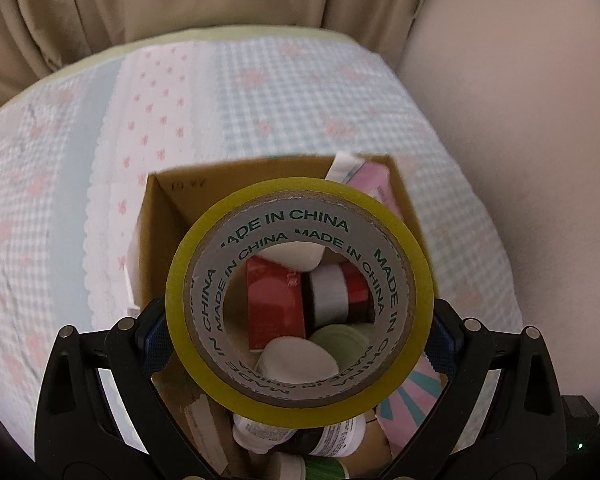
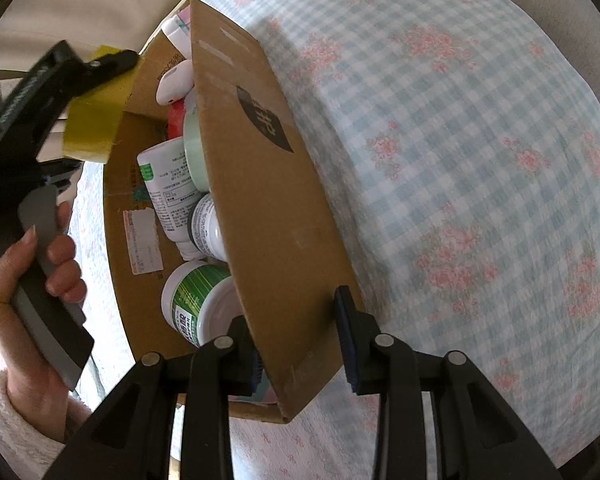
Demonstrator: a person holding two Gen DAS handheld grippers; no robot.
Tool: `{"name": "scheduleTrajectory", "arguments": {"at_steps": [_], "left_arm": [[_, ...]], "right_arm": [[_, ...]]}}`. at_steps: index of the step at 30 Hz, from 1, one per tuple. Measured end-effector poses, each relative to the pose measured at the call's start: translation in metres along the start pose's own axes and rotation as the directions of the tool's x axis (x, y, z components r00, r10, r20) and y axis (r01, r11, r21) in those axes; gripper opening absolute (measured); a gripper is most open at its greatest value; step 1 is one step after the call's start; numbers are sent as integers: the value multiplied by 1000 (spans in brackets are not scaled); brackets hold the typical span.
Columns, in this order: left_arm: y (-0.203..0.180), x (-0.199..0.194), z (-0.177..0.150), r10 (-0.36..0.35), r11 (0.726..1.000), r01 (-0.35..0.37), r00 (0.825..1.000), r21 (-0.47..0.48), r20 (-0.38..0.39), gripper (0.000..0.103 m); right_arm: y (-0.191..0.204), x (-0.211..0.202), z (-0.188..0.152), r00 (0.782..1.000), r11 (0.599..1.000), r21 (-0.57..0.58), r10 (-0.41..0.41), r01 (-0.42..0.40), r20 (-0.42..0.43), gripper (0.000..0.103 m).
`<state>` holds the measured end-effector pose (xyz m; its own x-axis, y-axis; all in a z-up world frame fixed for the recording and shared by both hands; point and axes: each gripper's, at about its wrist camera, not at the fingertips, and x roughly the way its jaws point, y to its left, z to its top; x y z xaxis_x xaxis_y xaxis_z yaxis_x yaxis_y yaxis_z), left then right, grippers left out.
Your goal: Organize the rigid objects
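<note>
My left gripper [image 1: 300, 336] is shut on a roll of yellow tape [image 1: 284, 406] and holds it upright over an open cardboard box [image 1: 160, 232]. Through the roll's hole I see a red box [image 1: 274, 304], a grey roll [image 1: 328, 296] and a pale green lid [image 1: 340, 344] inside. In the right wrist view the tape [image 2: 92, 128] hangs over the box's far side. My right gripper [image 2: 300, 350] grips the near wall of the box [image 2: 260, 200], one pad inside and one outside. White bottles [image 2: 172, 196] and a green-labelled jar [image 2: 192, 300] lie in the box.
The box stands on a blue checked cloth with pink flowers [image 2: 460, 160]. A person's hand [image 2: 40, 280] in a white fluffy sleeve holds the left gripper's handle. A beige curtain [image 1: 180, 0] hangs behind the table's far edge. A pink packet [image 1: 380, 188] leans in the box's far corner.
</note>
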<state>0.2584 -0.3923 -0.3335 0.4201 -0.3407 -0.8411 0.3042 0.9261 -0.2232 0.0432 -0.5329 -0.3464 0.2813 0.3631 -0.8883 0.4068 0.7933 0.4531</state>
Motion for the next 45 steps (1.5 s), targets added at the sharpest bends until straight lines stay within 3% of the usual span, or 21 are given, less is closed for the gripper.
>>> {"name": "scheduleTrajectory", "arguments": {"at_steps": [2, 3, 11, 30, 36, 38, 40, 45], "left_arm": [[3, 6, -2, 1, 1000, -1, 999, -19, -39, 98], [5, 8, -2, 7, 1000, -8, 998, -24, -55, 103], [15, -1, -1, 45, 998, -47, 997, -29, -57, 103], [15, -54, 2, 29, 999, -29, 1000, -13, 6, 103], [28, -93, 2, 20, 1000, -19, 1000, -23, 22, 103], [38, -115, 2, 17, 999, -15, 999, -39, 32, 103], [50, -137, 2, 18, 998, -16, 999, -56, 42, 103], [86, -204, -2, 52, 996, -47, 995, -74, 80, 103]], "right_arm": [[-1, 0, 0, 1000, 1000, 1, 3, -3, 0, 30], [-2, 0, 1, 1000, 1000, 3, 7, -7, -1, 30], [-8, -1, -1, 1000, 999, 21, 25, -26, 9, 32], [-5, -1, -3, 1000, 999, 41, -10, 9, 22, 31], [8, -10, -3, 979, 980, 32, -199, 198, 34, 61], [12, -20, -3, 973, 974, 38, -223, 221, 55, 87], [20, -32, -4, 966, 968, 40, -248, 246, 77, 96], [67, -64, -10, 944, 947, -39, -314, 319, 103, 100]]}}
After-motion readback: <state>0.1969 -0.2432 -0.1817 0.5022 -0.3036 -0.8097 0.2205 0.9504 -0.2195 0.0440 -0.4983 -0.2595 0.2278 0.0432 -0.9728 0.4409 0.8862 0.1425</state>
